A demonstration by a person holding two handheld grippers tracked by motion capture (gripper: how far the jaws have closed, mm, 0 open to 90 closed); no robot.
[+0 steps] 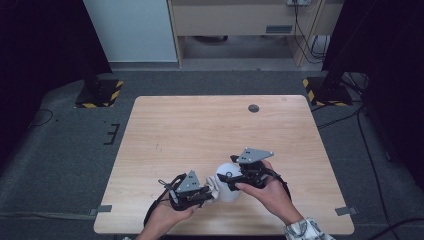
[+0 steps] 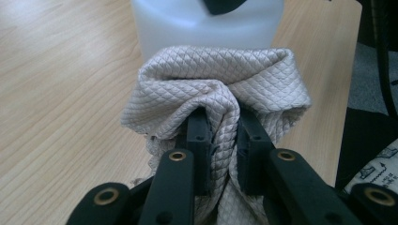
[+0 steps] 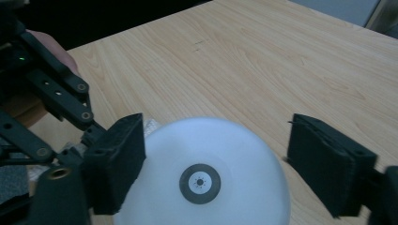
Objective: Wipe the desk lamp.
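A light wooden table point(image 1: 210, 125) stands on grey carpet point(image 1: 60, 150). A small round dark disc point(image 1: 253, 108) sits in the tabletop near its far right corner. Grey tape strips point(image 1: 103, 209) lie at the near corners. Far left and far right of the table, black stands rest on bases with yellow-and-black stripes point(image 1: 100, 92). A pale blue panel point(image 1: 132, 30) leans at the far wall beside a beige desk point(image 1: 240, 20), with cables point(image 1: 312, 45) hanging at its right. Dark curtains point(image 1: 35, 45) close both sides. Light falls evenly from above.
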